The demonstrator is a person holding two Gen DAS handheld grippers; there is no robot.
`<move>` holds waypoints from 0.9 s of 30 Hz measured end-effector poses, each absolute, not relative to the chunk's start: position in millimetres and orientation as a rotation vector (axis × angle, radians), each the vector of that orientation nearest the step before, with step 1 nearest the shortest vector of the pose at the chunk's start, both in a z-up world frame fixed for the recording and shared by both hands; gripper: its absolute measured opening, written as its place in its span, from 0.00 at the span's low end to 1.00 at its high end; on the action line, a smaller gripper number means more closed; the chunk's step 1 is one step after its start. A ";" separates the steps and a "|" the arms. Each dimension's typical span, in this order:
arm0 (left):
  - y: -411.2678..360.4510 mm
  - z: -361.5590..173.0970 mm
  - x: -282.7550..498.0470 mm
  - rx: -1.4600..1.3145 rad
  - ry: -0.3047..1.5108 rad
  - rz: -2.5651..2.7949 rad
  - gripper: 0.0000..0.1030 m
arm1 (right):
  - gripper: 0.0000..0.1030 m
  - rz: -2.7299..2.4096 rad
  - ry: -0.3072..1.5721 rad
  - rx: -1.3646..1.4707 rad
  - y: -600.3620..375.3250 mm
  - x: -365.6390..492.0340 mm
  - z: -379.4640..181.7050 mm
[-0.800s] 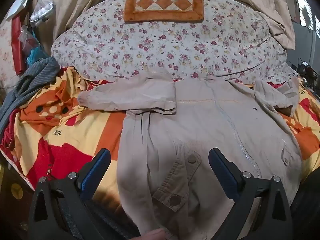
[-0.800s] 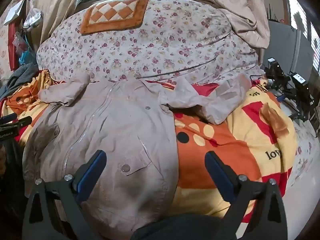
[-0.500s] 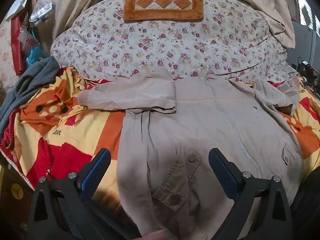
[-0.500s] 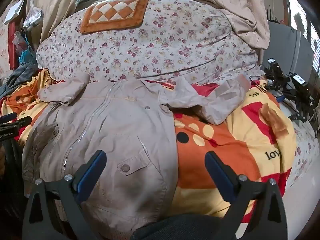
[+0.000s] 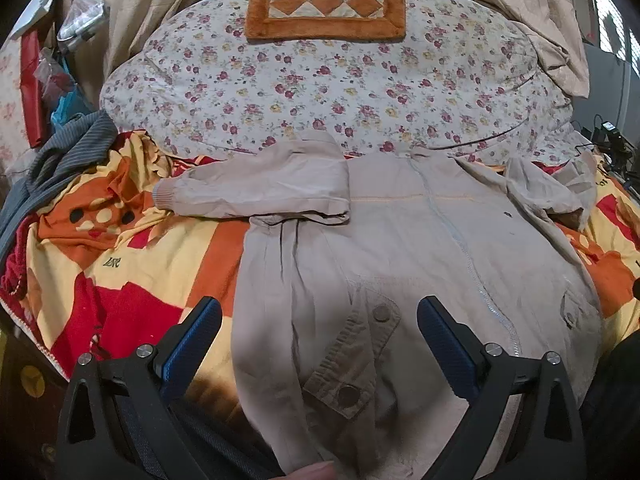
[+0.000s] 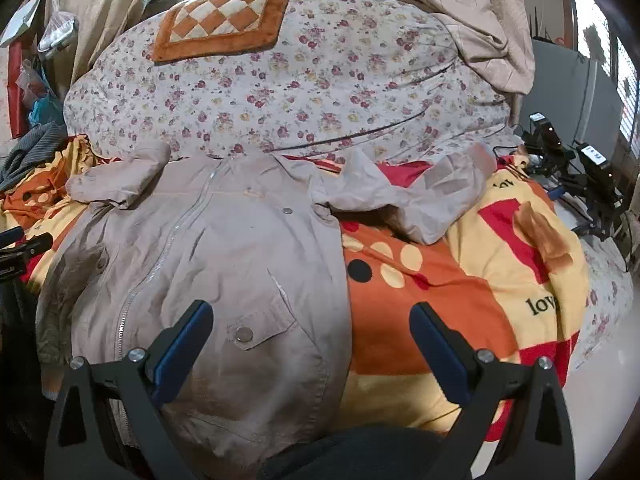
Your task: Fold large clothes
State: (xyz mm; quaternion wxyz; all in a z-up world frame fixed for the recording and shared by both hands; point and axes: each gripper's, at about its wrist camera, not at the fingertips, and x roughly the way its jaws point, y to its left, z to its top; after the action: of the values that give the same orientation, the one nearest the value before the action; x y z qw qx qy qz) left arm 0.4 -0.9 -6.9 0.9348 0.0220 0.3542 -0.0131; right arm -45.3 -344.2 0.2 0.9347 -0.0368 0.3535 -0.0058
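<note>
A beige zip jacket (image 5: pixel 400 248) lies front up on the bed, collar toward the far side. Its left sleeve (image 5: pixel 256 192) lies flat, stretched out to the left. In the right wrist view the jacket (image 6: pixel 224 248) fills the left half and its right sleeve (image 6: pixel 420 204) is crumpled to the right. My left gripper (image 5: pixel 318 320) is open above the jacket's lower left pocket, holding nothing. My right gripper (image 6: pixel 310 324) is open above the jacket's lower right edge, holding nothing.
An orange, yellow and red blanket (image 6: pixel 460 280) covers the bed. A floral quilt (image 5: pixel 328 80) with an orange checkered mat (image 5: pixel 326 6) is heaped behind. A grey striped garment (image 5: pixel 52 160) lies at left. Cables and chargers (image 6: pixel 568 168) sit at right.
Both views have shifted only slightly; the jacket and both open grippers stand as before.
</note>
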 end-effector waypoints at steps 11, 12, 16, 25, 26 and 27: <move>-3.2 1.4 -10.3 0.031 0.748 -0.058 0.88 | 0.97 -0.003 0.743 -0.078 -334.4 -45.1 -0.3; -2.9 1.4 -9.8 0.029 0.752 -0.057 0.88 | 0.97 -0.003 0.745 -0.079 -333.3 -44.7 -0.2; 1.4 -2.6 -5.6 0.016 0.764 -0.053 0.88 | 0.97 0.004 0.757 -0.078 -325.5 -41.9 1.1; -1.4 -20.7 9.5 -0.006 0.831 -0.087 0.88 | 0.97 -0.026 0.792 -0.130 -310.5 -31.4 -6.5; -1.8 -22.1 10.9 -0.008 0.837 -0.091 0.88 | 0.97 -0.029 0.793 -0.129 -310.4 -30.2 -7.2; -1.9 -24.1 12.9 -0.008 0.843 -0.093 0.88 | 0.97 -0.031 0.794 -0.125 -310.4 -28.6 -7.8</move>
State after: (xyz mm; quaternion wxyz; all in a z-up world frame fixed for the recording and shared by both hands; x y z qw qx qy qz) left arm 12.9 -1.9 -24.1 0.9114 -0.0038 0.4091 -0.0451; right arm -28.6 -310.4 -7.8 0.9203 -0.0610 0.3862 -0.0153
